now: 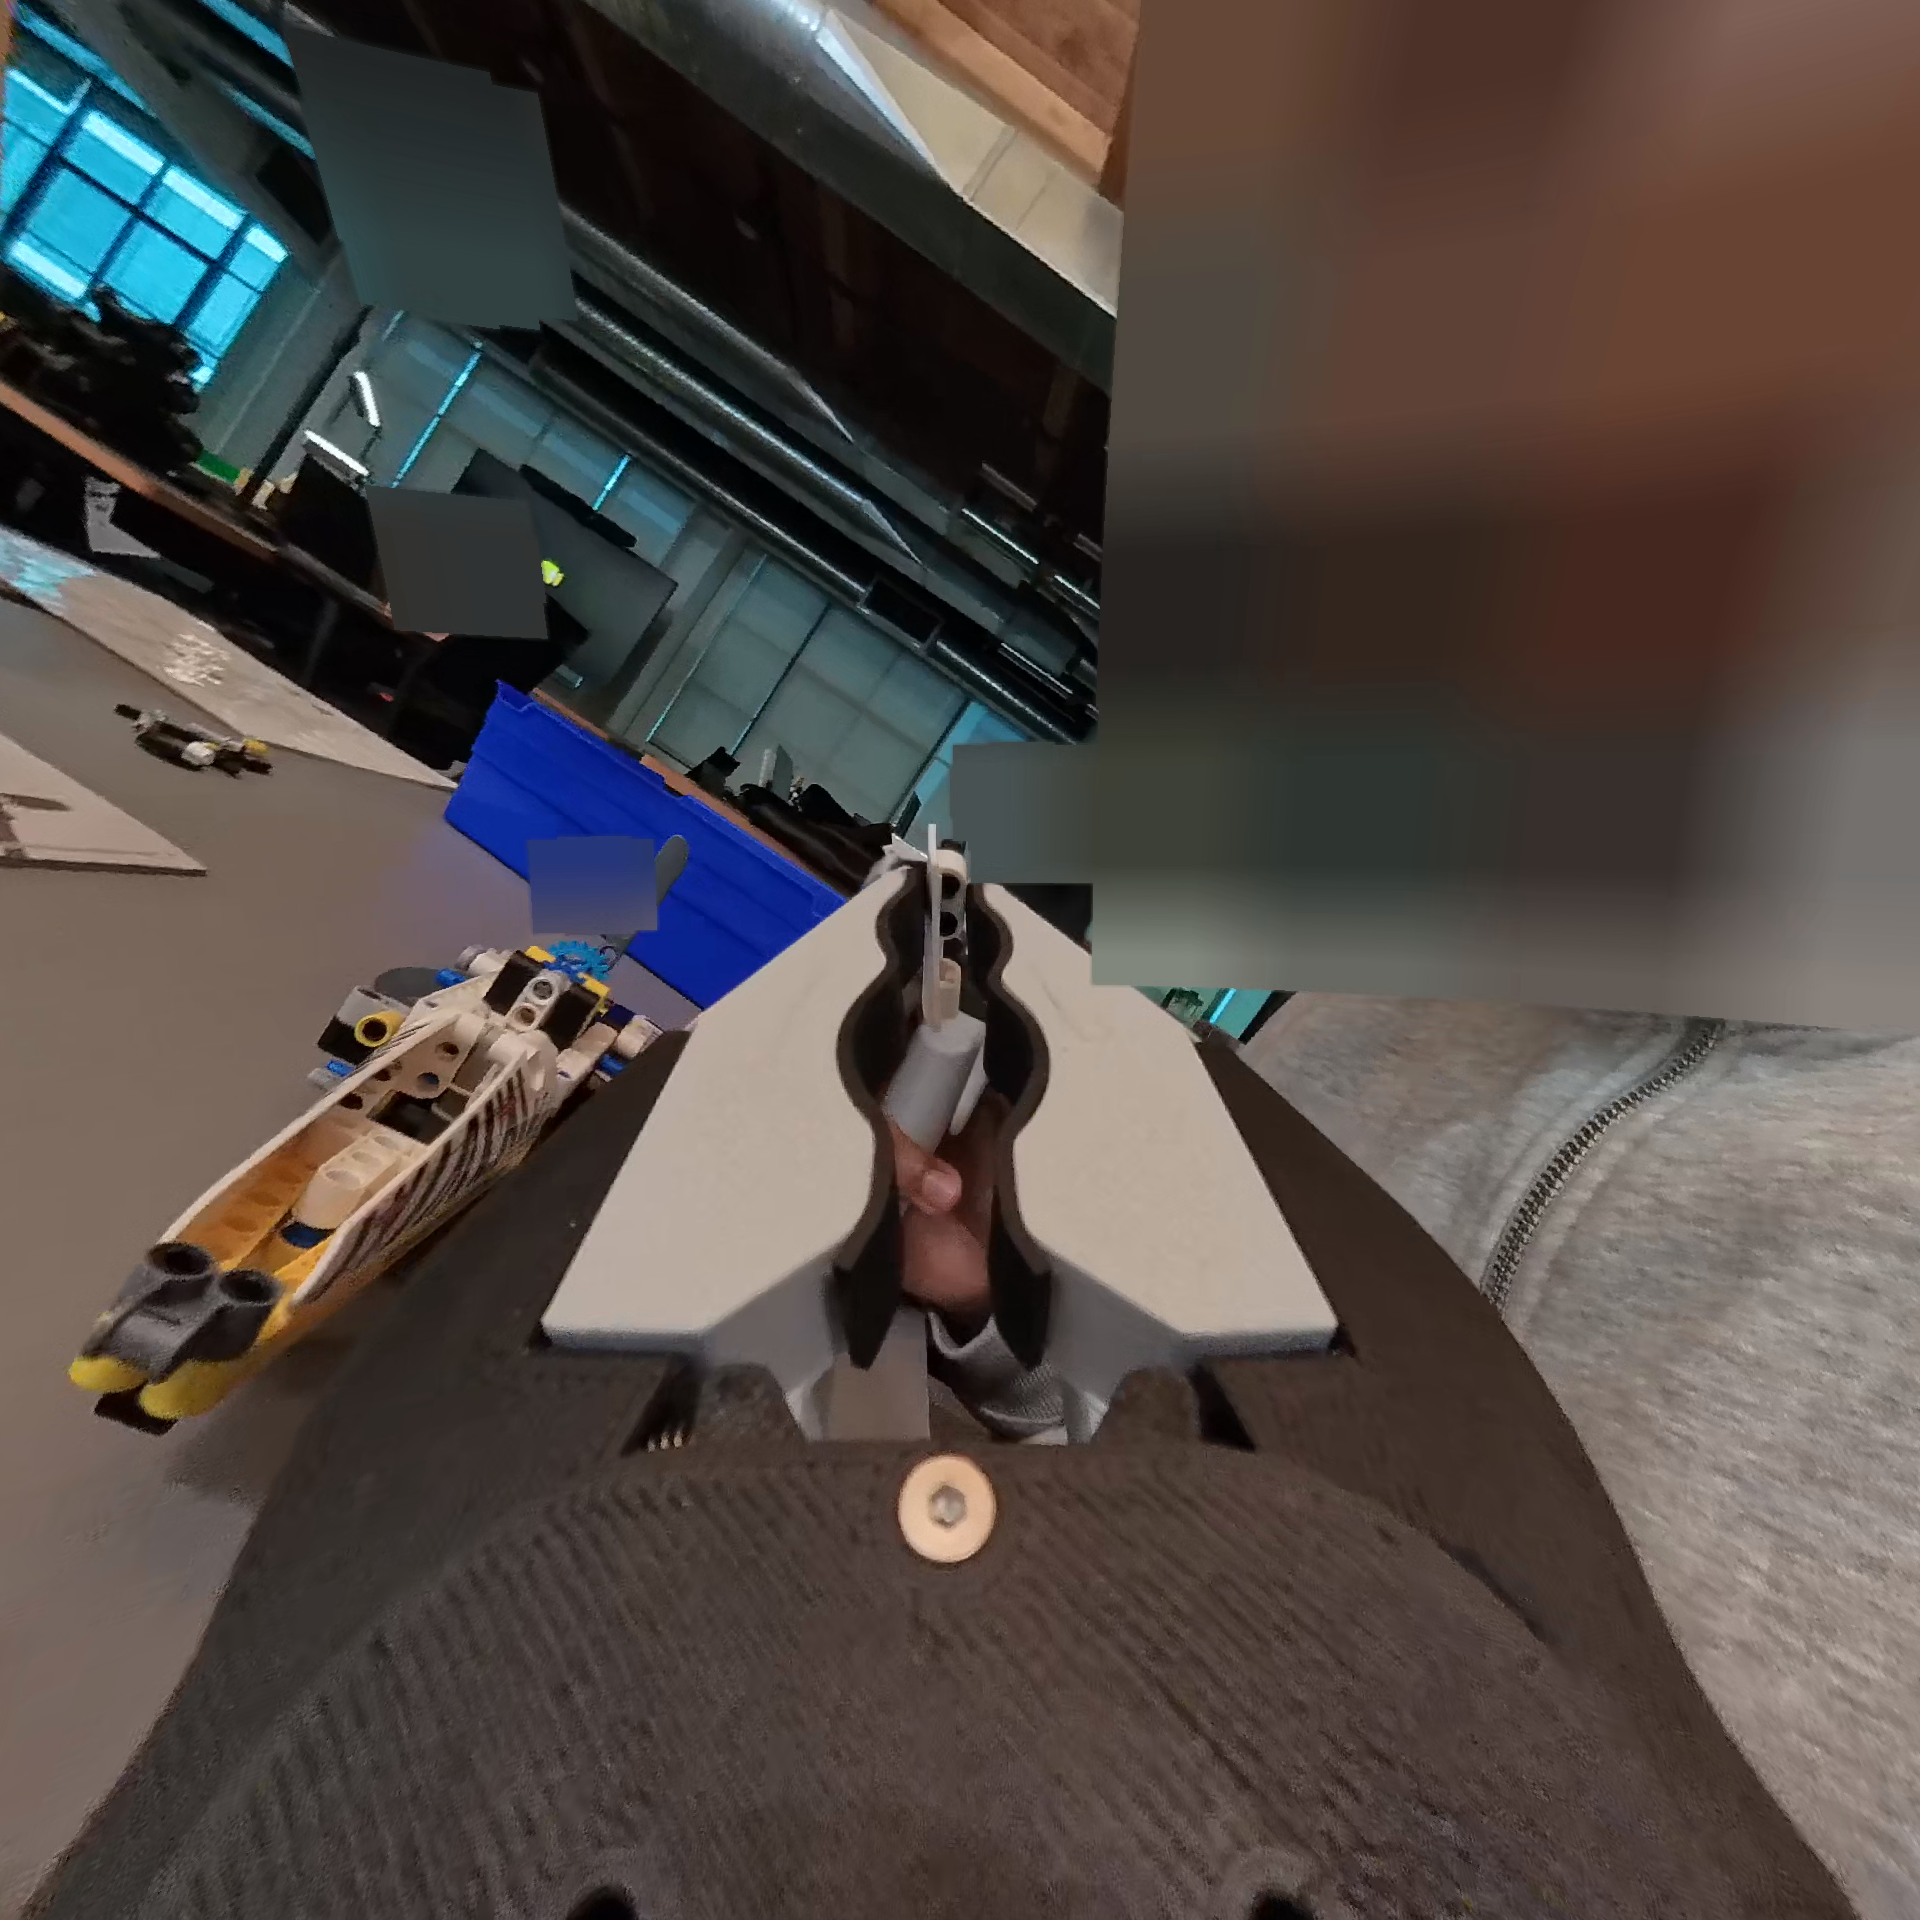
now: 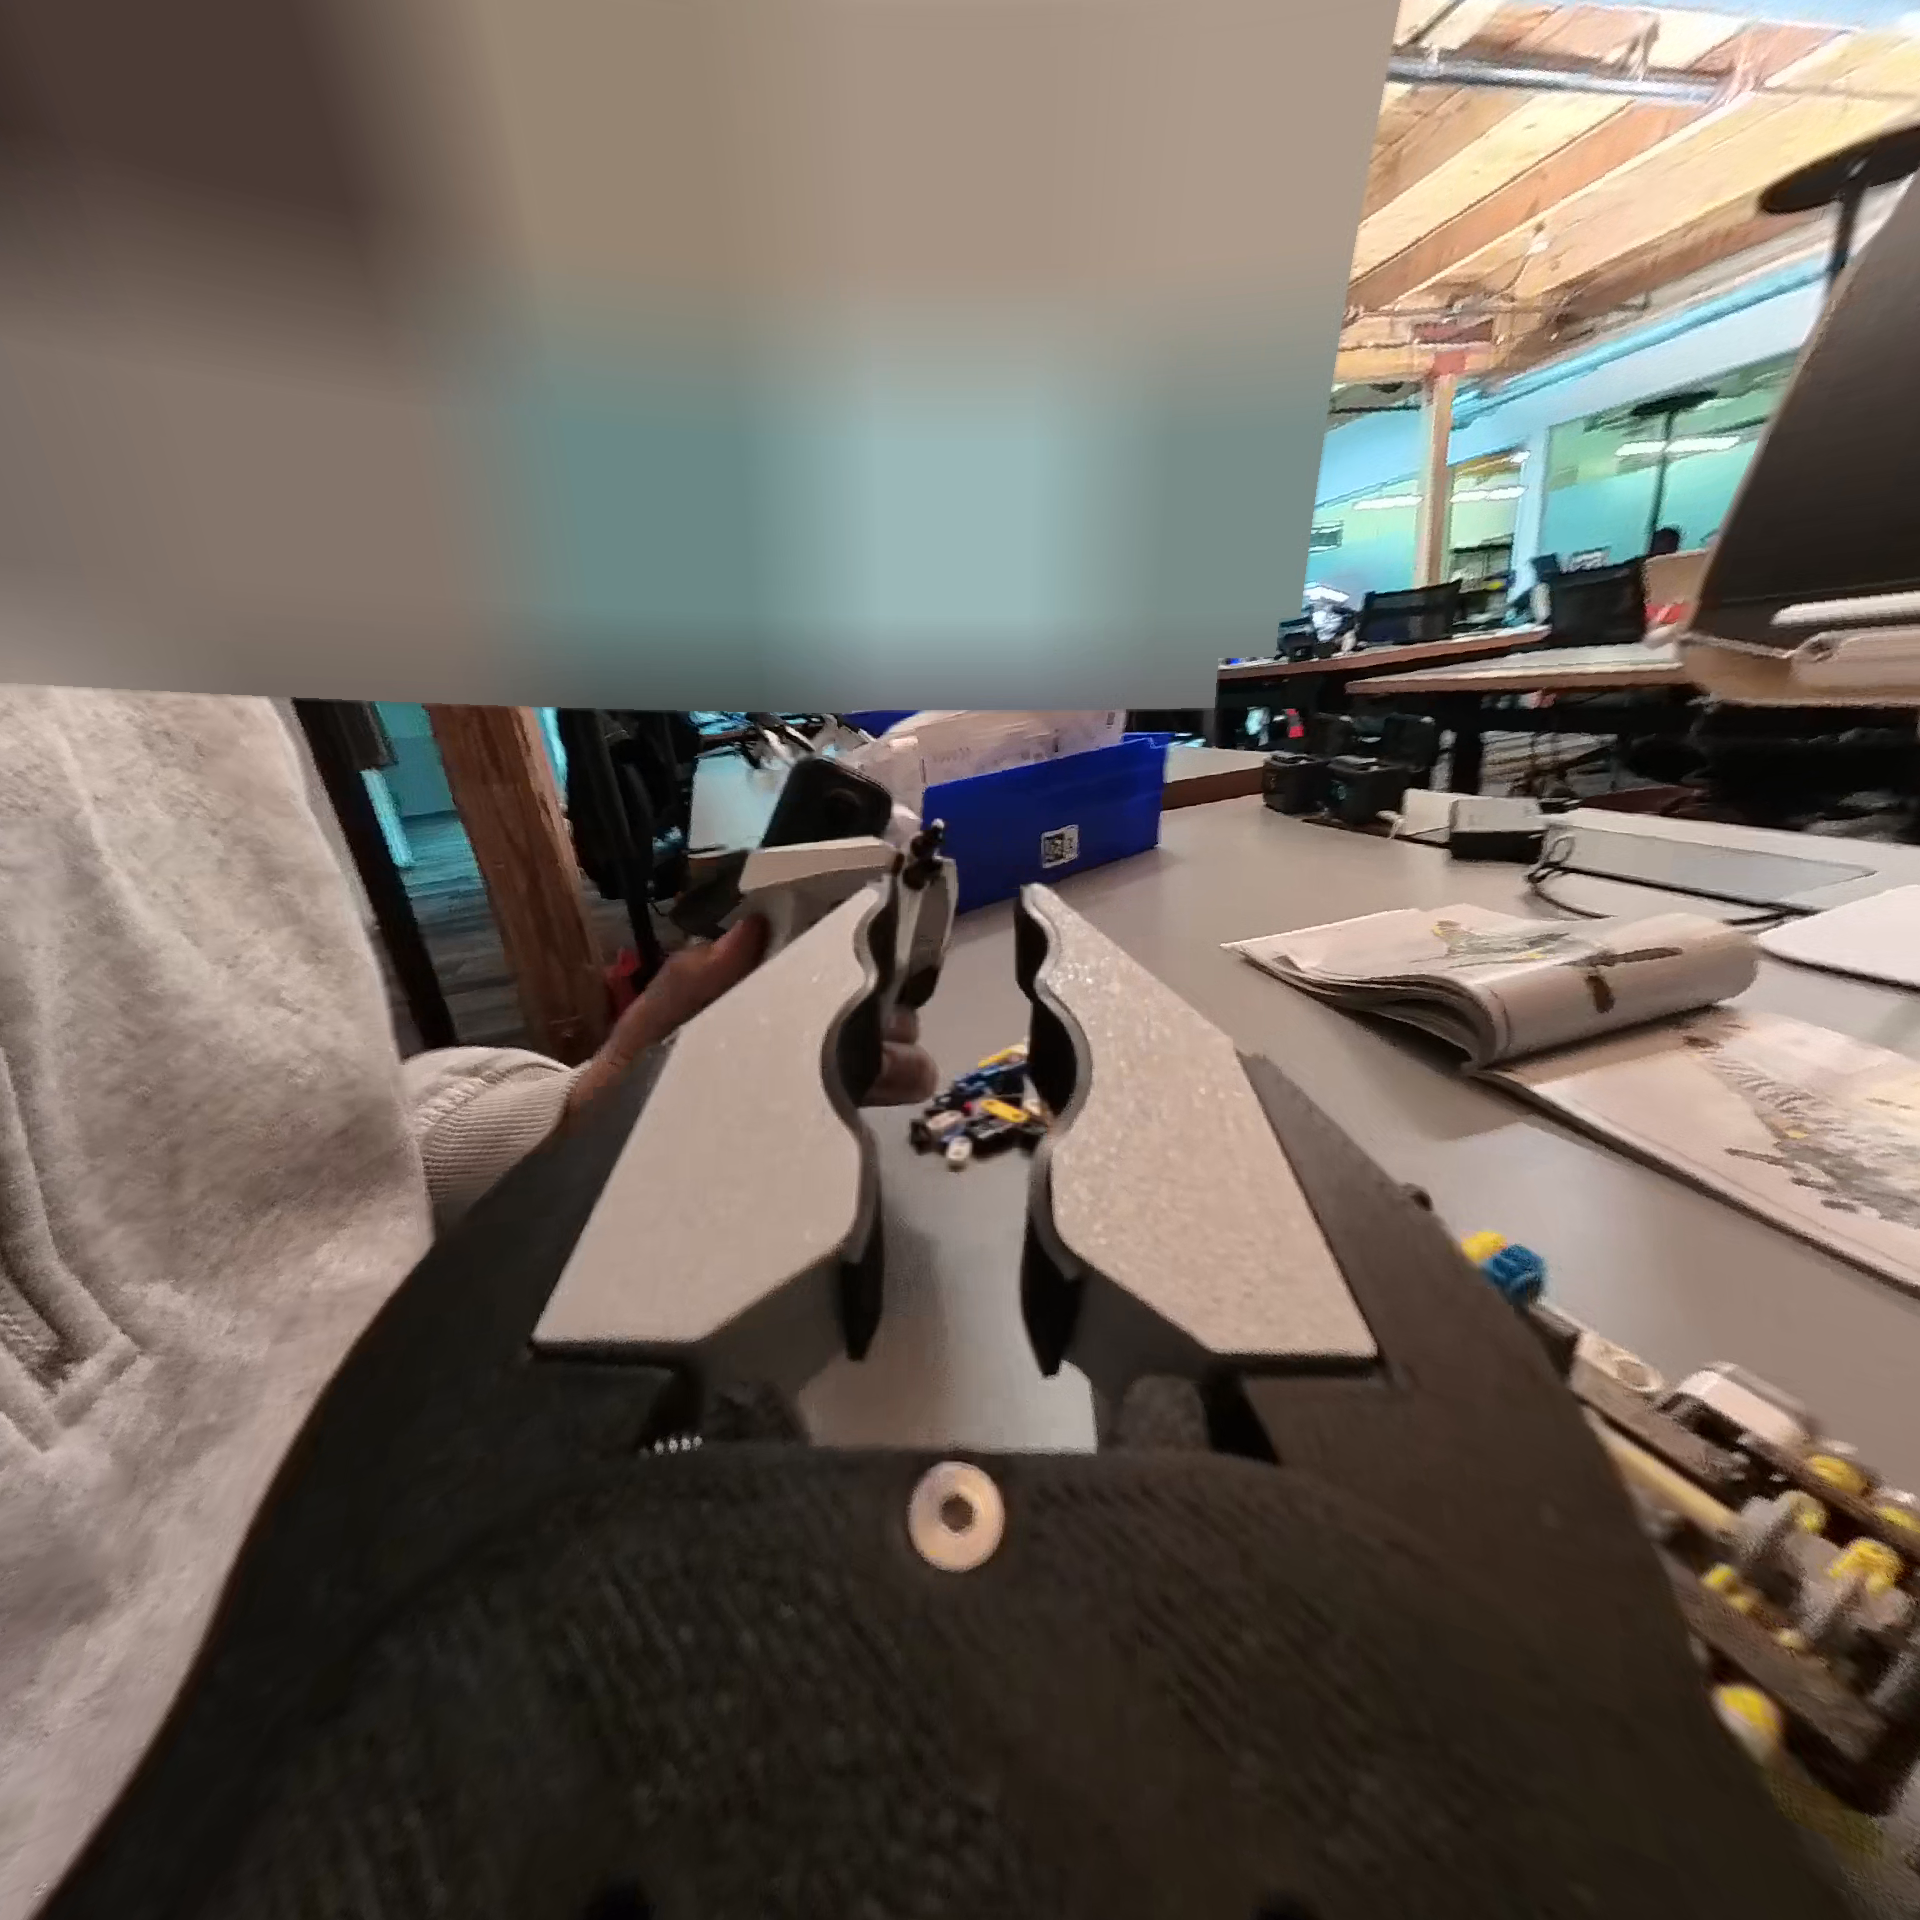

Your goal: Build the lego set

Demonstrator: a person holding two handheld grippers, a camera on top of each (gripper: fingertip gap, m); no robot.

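My left gripper (image 1: 940,883) is shut on a thin white Lego beam (image 1: 948,909) with round holes, held upright at its tips. In the right wrist view the same beam (image 2: 928,925) carries black pins at its top, gripped by the left gripper (image 2: 816,868). My right gripper (image 2: 956,904) is open and empty, and its left fingertip is right beside the beam. The half-built white, yellow and black Lego model (image 1: 416,1101) lies on the grey table to the left, and it also shows blurred in the right wrist view (image 2: 1766,1507).
A blue bin (image 1: 644,831) (image 2: 1039,831) stands at the table's far edge. A small pile of loose Lego pieces (image 2: 982,1112) lies on the table (image 2: 1299,935) under my right gripper. Instruction booklets (image 2: 1496,977) lie to the right. A person in a grey sweater (image 2: 156,1039) is close by. Only a small space, under 4 cm, lies between the two pairs of fingers.
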